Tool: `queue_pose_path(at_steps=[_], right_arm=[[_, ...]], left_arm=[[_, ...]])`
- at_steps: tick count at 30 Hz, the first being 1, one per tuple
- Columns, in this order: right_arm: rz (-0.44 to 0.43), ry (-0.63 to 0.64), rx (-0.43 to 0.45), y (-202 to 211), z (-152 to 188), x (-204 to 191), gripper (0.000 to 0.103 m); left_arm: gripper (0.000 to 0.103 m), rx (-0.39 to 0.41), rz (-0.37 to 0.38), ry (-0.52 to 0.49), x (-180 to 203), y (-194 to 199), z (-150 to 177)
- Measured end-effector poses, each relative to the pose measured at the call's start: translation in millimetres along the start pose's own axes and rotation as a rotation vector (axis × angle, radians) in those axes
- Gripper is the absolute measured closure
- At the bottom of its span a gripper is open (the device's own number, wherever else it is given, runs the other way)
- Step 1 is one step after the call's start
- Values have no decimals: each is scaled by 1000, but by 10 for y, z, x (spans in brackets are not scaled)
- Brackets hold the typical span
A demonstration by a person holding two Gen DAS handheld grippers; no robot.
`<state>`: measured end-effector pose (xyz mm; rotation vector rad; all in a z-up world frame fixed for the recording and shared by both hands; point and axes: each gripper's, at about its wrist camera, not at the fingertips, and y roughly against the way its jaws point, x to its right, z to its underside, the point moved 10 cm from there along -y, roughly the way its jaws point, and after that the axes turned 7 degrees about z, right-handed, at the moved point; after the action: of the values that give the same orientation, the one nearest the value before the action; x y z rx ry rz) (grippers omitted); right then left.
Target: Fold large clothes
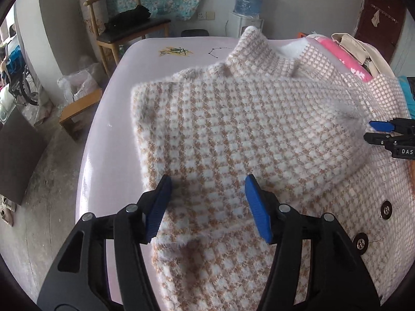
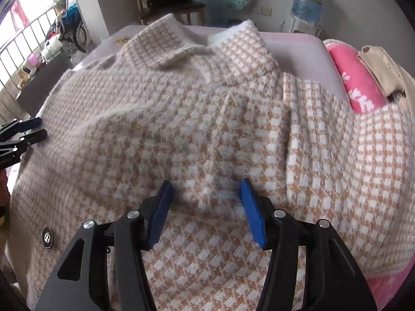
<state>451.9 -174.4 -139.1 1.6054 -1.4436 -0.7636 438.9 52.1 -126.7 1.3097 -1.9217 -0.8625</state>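
Blue pads: left gripper (image 1: 207,207) fingers spread, nothing pinched; right gripper (image 2: 205,210) the same, fuzzy knit just beneath.
Checked jacket (image 1: 233,129): flat on the pink bench (image 1: 109,134), collar at the far end, long axis running away from both.
Nearer hand: left, over the folded-in sleeve edge.

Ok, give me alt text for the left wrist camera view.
The open left gripper hovers over a fuzzy tan-and-white checked jacket lying partly folded on a pale pink table; the right gripper shows at the right edge.
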Motion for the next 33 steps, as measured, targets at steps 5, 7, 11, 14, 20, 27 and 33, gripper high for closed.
queue_pose_path(at_steps=[5, 7, 11, 14, 20, 27, 33], right_arm=[[14, -7, 21, 288, -158, -147, 49], [-28, 12, 69, 370, -306, -393, 45], [-38, 114, 97, 158, -445, -918, 39], [-12, 125, 71, -150, -333, -972, 31], [-18, -6, 90, 134, -321, -709, 31], [110, -151, 33, -212, -286, -197, 25], [108, -180, 64, 316, 10, -128, 22]], left_arm=[[37, 41, 35, 11, 51, 147, -171], [33, 51, 48, 21, 137, 116, -260], [26, -44, -3, 55, 173, -210, -183], [22, -35, -52, -2, 209, -250, -121], [21, 11, -47, -28, 330, -15, -189], [19, -48, -12, -5, 692, -235, -253], [19, -24, -6, -33, 908, -223, -214]])
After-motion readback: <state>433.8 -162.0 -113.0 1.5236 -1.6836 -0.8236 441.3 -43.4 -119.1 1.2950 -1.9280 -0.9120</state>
